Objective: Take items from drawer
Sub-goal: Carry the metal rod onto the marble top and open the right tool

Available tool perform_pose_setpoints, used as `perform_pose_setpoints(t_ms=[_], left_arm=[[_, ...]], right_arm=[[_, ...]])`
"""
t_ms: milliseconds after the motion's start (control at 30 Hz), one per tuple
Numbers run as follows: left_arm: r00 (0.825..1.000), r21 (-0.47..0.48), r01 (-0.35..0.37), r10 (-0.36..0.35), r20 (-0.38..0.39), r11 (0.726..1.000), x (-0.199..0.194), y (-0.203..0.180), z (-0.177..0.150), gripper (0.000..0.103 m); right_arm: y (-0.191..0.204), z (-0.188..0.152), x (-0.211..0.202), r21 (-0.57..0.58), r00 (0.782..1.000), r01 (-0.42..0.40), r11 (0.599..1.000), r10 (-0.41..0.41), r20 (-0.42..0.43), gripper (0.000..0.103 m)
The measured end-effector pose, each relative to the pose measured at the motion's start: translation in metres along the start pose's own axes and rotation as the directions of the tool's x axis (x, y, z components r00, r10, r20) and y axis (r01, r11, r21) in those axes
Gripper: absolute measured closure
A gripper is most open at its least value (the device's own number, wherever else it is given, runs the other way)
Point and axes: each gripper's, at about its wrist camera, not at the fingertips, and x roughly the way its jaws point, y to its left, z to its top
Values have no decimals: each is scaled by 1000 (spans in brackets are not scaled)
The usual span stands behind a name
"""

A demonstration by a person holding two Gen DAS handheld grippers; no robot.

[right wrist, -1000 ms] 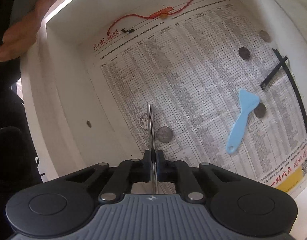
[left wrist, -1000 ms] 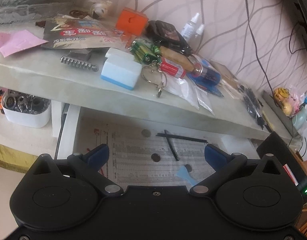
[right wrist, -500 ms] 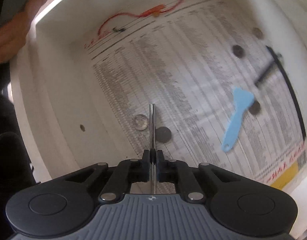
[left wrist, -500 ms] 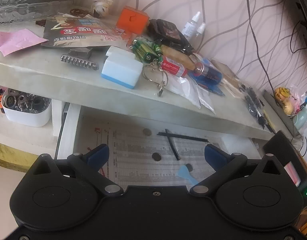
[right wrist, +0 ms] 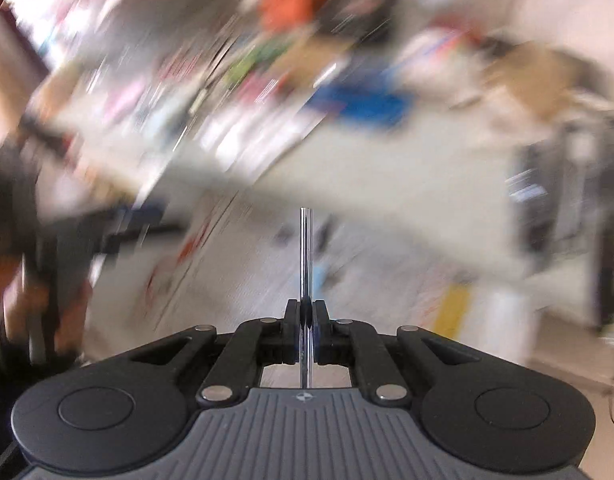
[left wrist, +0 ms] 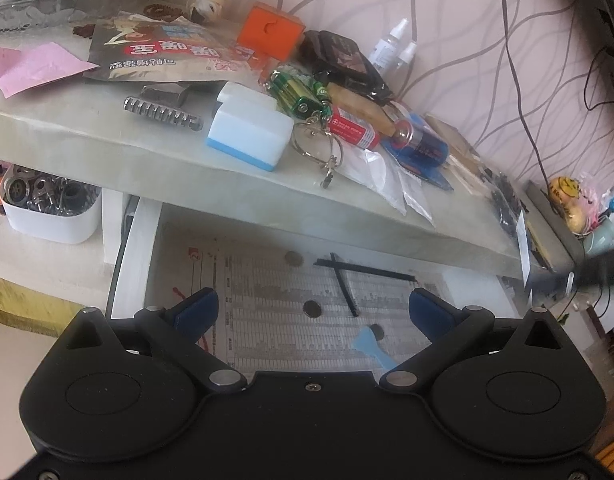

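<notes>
Progress: the drawer stands open below the counter, which serves as landmark throughout. The right hand-held gripper is pressed together on a thin metal rod, which stands straight out from between its pads. The right wrist view is heavily blurred, yet the cluttered counter top shows beyond the rod, so the rod is judged clear of the drawer and not yet set down. The left hand-held gripper is spread wide and holds nothing; it hangs over the open drawer.

On the counter, presumably removed items: a white and blue box near the front edge, green batteries behind it, a key ring beside it at the edge, a red battery, an orange box toward the back, and a snack bag.

Left in the drawer, below the counter: crossed black strips, at least three coins, a blue plastic scraper and a red cord near the drawer's left wall. The task is judged well advanced but unfinished.

Writing: the drawer is lined with a printed sheet of dense tables, too small to read. The snack bag bears large Chinese characters, upside down from this side and not legible with confidence. The red battery carries a label too small to read.
</notes>
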Motion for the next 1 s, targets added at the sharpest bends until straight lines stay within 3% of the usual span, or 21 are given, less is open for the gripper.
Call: perform_pose_setpoints(t_ms=[133,267,633,800,900,933,1000], left_arm=[[1000,-6,3,-3,6,1000,-1,1,0,0],[1000,-12,8,-8,12,1000,-3,2,-1,0],[1000,-29,28,-28,12,999,-5,4,-1,0],[1000,-33,22,-21,16,999,-5,5,-1,0],[1000,-31,10,-10,10,999,-4,4,-1,0],[1000,-28,5,-4,8,1000,-4,4,-1,0],[1000,-19,-8,8,2,1000,-2,2,-1,0]], right_arm=[[-38,41,-1,108,990,101,989,-111,91,96],[-60,62,21,152,982,161,975,-173,69,96],[-58,62,43,137,939,327,935,-337,62,102],[-52,50,25,152,942,276,949,-299,154,98],[-40,37,10,125,950,186,975,-211,230,90],[-34,30,9,109,953,155,982,-177,245,83],[-24,19,12,70,962,105,992,-119,247,81]])
